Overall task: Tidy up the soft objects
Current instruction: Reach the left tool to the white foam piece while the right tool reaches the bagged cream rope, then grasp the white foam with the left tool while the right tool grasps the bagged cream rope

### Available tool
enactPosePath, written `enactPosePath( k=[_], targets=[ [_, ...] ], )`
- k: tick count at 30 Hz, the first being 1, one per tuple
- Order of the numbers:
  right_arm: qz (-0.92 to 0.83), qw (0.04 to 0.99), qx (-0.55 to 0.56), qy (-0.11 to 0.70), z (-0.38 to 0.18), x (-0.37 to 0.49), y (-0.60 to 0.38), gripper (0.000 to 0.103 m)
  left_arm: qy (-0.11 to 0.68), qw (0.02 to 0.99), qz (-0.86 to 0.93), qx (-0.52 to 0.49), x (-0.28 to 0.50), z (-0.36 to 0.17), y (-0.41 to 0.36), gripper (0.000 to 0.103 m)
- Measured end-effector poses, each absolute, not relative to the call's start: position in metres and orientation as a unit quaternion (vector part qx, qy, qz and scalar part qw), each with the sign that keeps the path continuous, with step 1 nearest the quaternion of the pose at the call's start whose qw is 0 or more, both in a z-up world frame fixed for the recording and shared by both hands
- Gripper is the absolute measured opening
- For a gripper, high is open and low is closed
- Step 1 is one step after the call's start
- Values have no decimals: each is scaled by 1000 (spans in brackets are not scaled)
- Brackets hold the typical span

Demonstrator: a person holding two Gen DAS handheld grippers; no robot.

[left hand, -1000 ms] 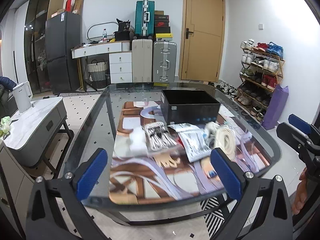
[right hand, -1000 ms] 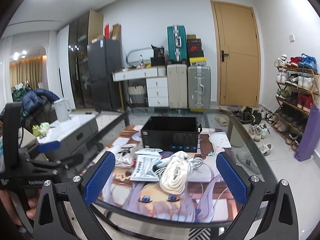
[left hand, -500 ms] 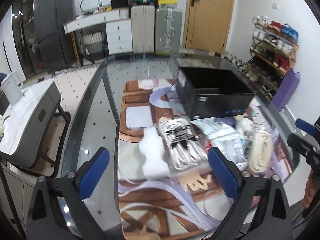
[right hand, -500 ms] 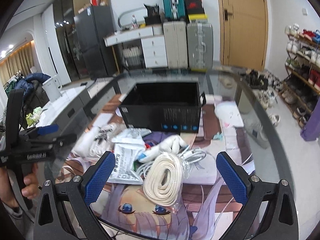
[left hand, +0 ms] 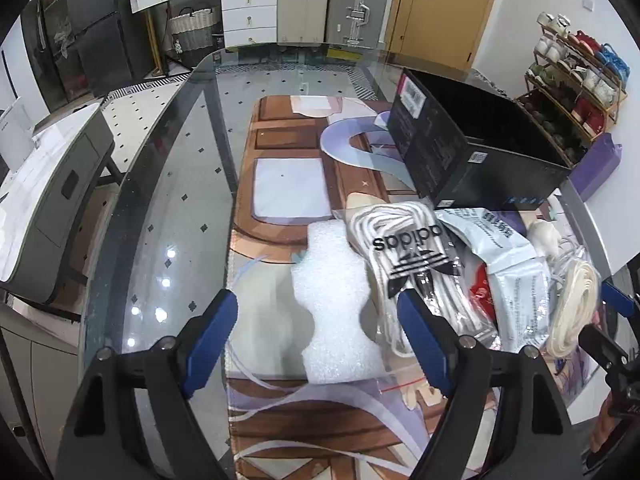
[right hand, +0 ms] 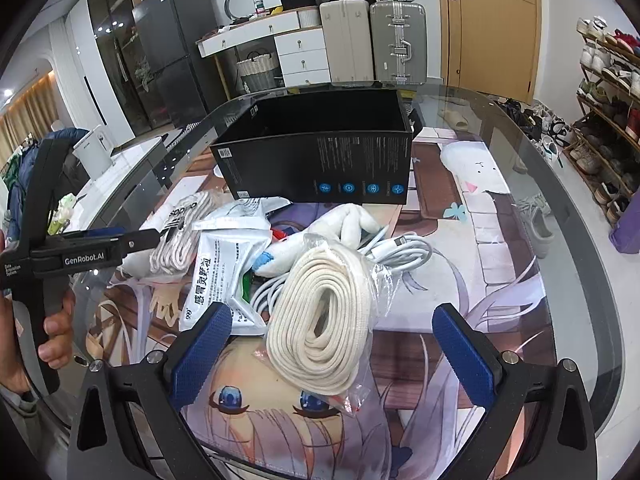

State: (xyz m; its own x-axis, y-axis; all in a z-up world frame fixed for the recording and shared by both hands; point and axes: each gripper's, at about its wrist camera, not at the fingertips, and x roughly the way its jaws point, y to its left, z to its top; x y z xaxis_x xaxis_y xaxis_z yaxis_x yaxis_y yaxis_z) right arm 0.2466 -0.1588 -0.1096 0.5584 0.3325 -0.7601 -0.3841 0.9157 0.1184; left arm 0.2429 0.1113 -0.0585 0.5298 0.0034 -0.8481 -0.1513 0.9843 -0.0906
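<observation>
A pile of soft items lies on the printed mat in front of an open black box (left hand: pixel 480 148) (right hand: pixel 320 160). A white foam piece (left hand: pixel 336 308) lies between the fingers of my open left gripper (left hand: pixel 324 336), which hovers just above it. Next to it is a clear adidas bag of white laces (left hand: pixel 404 256) (right hand: pixel 180 236). My open right gripper (right hand: pixel 332 344) straddles a bagged coil of cream rope (right hand: pixel 320 320) (left hand: pixel 572 308). Silver packets (right hand: pixel 224 272), a white cable (right hand: pixel 400 252) and a white plush toy (right hand: pixel 344 224) lie between.
The glass table edge (left hand: pixel 132 216) curves on the left; a grey side cabinet (left hand: pixel 44 200) stands beyond it. A shoe rack (left hand: pixel 576 88) and a purple bag (left hand: pixel 596 168) are on the right. Suitcases (right hand: pixel 372 40) and drawers stand at the back wall.
Both grippers have moved forward and down over the table toward the pile. The left one now hangs over the foam piece, the right one over the rope coil.
</observation>
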Motion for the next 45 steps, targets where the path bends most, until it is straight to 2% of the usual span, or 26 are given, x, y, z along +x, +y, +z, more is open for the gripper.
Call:
enactPosePath(
  k=[3,7,13,15,16,19,22,26,35,40,45],
  targets=[
    [204,881,-40,424,-111,249,-155,103,481,872,47,-80,245,-60,114,79],
    [205,877,-43,433,-117,251,-153,103,487,867,52,-92,248,-62,123,63],
    [210,875,-51,432,-119,250,-148,101,498,861,58,-82,251,-71,122,63],
    [214,873,-51,435,-121,250,-147,97,500,861,58,-71,252,-72,119,61],
    [216,872,-52,437,-122,250,-147,92,499,862,53,-71,252,-71,118,51],
    [222,867,-55,443,-125,251,-147,77,500,862,39,-70,251,-69,117,37],
    [224,867,-52,443,-124,251,-151,73,499,863,38,-73,248,-66,118,36],
    [231,866,-54,440,-120,249,-153,58,484,872,39,-66,241,-56,116,36],
    [240,864,-55,440,-117,246,-153,43,469,880,15,-74,222,-42,111,36],
    [246,862,-52,440,-116,244,-154,39,458,886,-1,-69,205,-35,100,36],
    [248,862,-52,439,-116,243,-154,38,451,891,-11,-51,197,-31,85,36]
  ],
)
